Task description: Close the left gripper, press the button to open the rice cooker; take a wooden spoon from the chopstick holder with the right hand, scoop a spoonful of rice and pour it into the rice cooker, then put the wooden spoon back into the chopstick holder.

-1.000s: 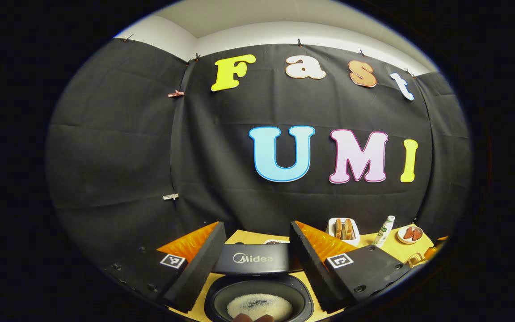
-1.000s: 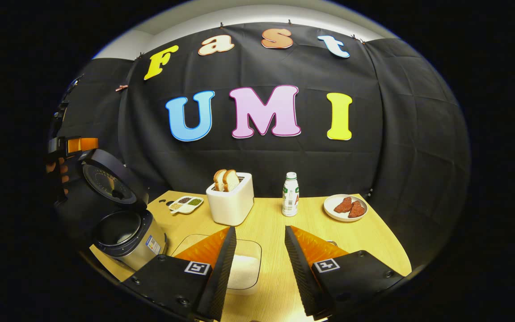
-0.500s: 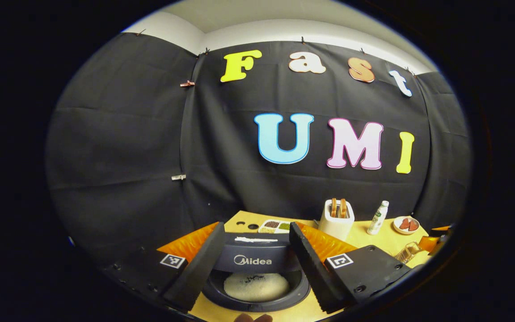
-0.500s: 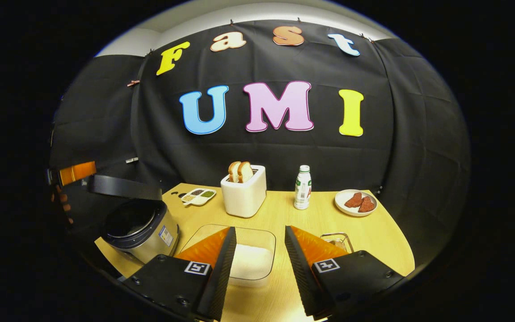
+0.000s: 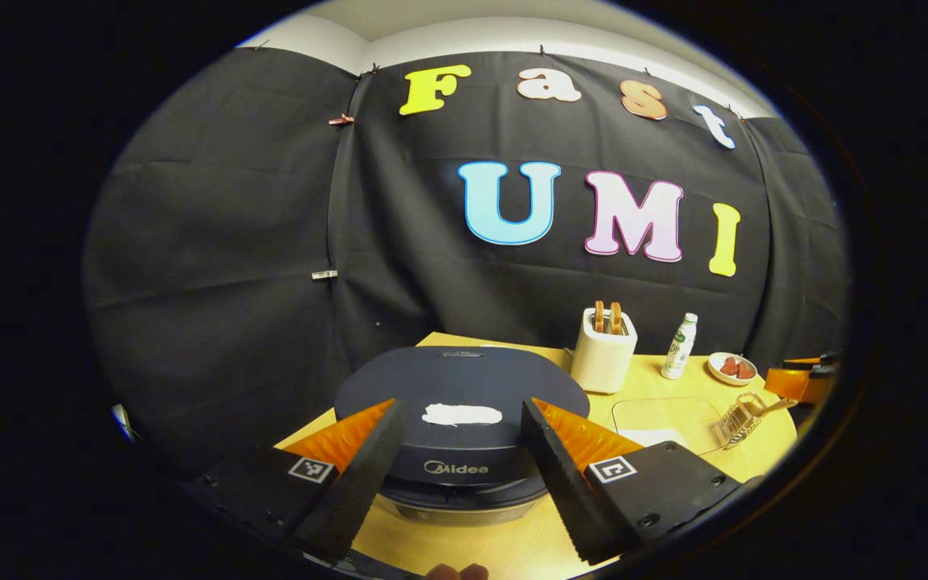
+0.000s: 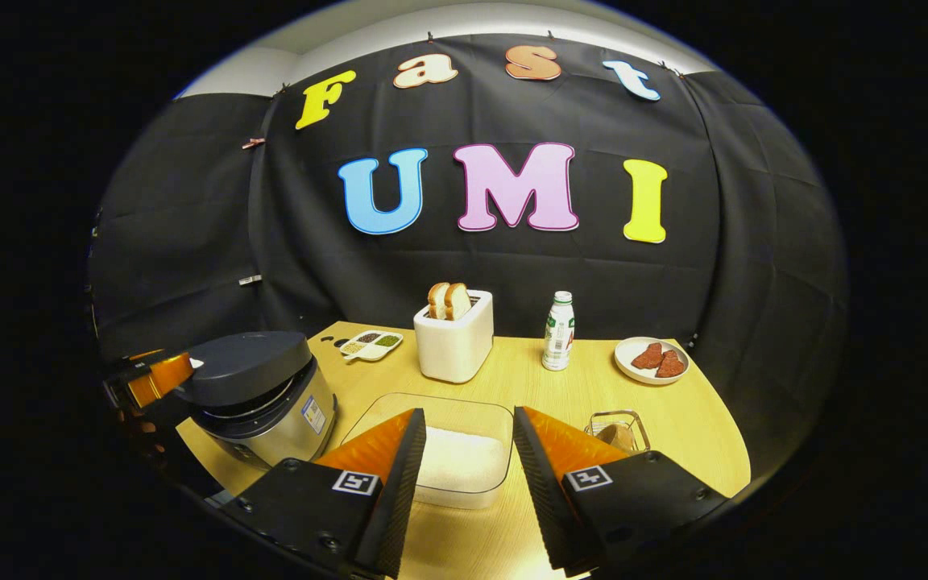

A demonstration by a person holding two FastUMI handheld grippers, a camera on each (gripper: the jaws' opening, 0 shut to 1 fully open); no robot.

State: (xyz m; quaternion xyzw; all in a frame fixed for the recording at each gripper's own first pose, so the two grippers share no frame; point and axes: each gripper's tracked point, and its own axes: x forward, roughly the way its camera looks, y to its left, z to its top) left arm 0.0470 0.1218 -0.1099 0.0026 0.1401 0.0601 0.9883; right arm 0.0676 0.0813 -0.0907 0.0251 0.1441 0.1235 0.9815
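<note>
While the lid lies down on it: rice cooker [image 5: 461, 403] sits at the table's [image 6: 698, 419] left end, just ahead of the left gripper.
Left gripper [image 5: 459, 463]: fingers spread apart, holding nothing, one to each side of the cooker's front.
Right gripper [image 6: 464, 475]: fingers spread wide, empty, above the near edge of the rice container [image 6: 464, 459].
Chopstick holder [image 6: 617, 431]: wire basket just right of the container, with the wooden spoon [image 6: 615, 436] in it.
Farther back: toaster [image 6: 454, 342], bottle [image 6: 559, 332], plate [image 6: 652, 359].
</note>
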